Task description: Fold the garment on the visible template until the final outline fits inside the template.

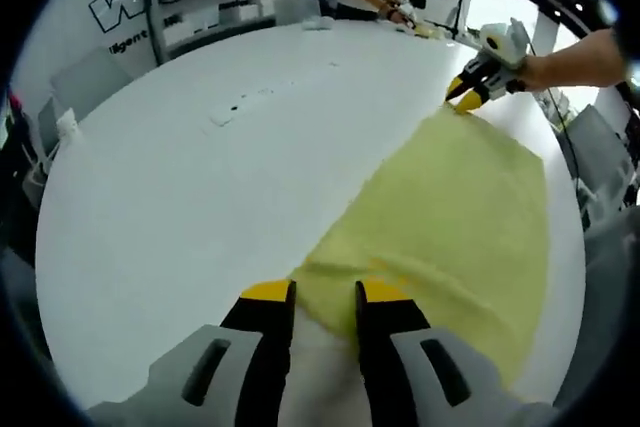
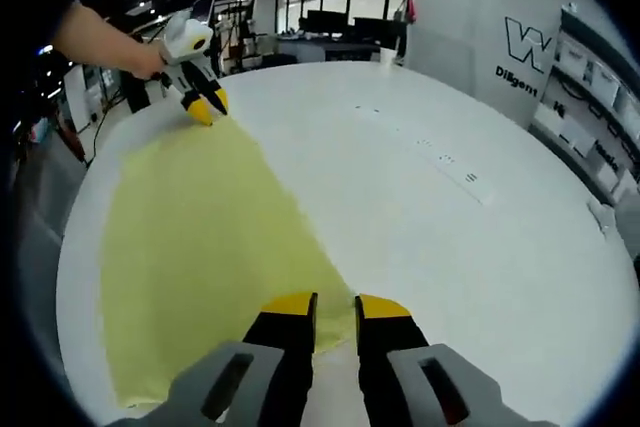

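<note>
We're at the grab-the-corners stage, looks like: the left gripper sits at one corner of the garment, the right gripper at the far corner along the same edge. Both have jaws a little apart over the fabric edge; we can't tell if either actually has cloth pinched. Next we'd want both corners gripped, then fold evenly. The garment is pale yellow, thin, lying flat on the white table.
</note>
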`<move>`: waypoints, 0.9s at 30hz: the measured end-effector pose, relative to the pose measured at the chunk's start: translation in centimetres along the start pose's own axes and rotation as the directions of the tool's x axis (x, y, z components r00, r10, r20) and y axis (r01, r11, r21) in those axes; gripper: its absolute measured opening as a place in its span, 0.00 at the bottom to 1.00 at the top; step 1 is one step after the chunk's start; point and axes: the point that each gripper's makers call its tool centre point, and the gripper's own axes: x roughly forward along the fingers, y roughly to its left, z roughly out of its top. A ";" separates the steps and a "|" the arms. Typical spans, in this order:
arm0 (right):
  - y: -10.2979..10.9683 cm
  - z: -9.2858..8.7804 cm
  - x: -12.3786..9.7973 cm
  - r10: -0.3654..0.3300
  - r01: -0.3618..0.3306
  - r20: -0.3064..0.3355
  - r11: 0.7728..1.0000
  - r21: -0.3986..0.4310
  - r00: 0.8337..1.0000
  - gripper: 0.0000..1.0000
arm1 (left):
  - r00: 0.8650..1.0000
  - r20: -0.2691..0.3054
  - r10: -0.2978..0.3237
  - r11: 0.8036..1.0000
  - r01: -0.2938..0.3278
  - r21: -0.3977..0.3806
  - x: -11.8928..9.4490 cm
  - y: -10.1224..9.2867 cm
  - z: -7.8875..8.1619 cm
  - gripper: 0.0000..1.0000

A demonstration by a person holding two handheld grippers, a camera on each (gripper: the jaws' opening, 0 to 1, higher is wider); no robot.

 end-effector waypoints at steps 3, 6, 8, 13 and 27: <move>0.4 -0.8 -0.5 -0.003 0.003 -0.006 0.999 0.034 1.000 0.12 | 1.000 -0.012 0.004 1.000 -0.004 -0.020 0.1 -0.1 -0.6 0.29; 0.5 -1.5 -0.6 -0.011 0.012 -0.011 0.997 0.078 1.000 0.14 | 0.999 -0.015 0.034 0.999 -0.035 -0.028 0.2 0.4 -0.3 0.26; 0.4 -1.5 -0.5 -0.018 0.018 -0.005 0.995 0.095 1.000 0.15 | 0.998 -0.011 0.060 0.998 -0.060 -0.032 0.4 0.9 -0.2 0.22; 0.3 -1.8 0.0 -0.025 0.027 -0.014 0.983 0.182 1.000 0.16 | 0.996 -0.014 0.092 0.996 -0.093 -0.015 0.4 1.7 -0.1 0.12; -0.8 -1.5 0.0 -0.089 0.089 -0.013 0.984 0.153 0.996 0.00 | 0.987 -0.001 0.159 0.985 -0.159 -0.066 -0.1 3.1 -0.3 0.19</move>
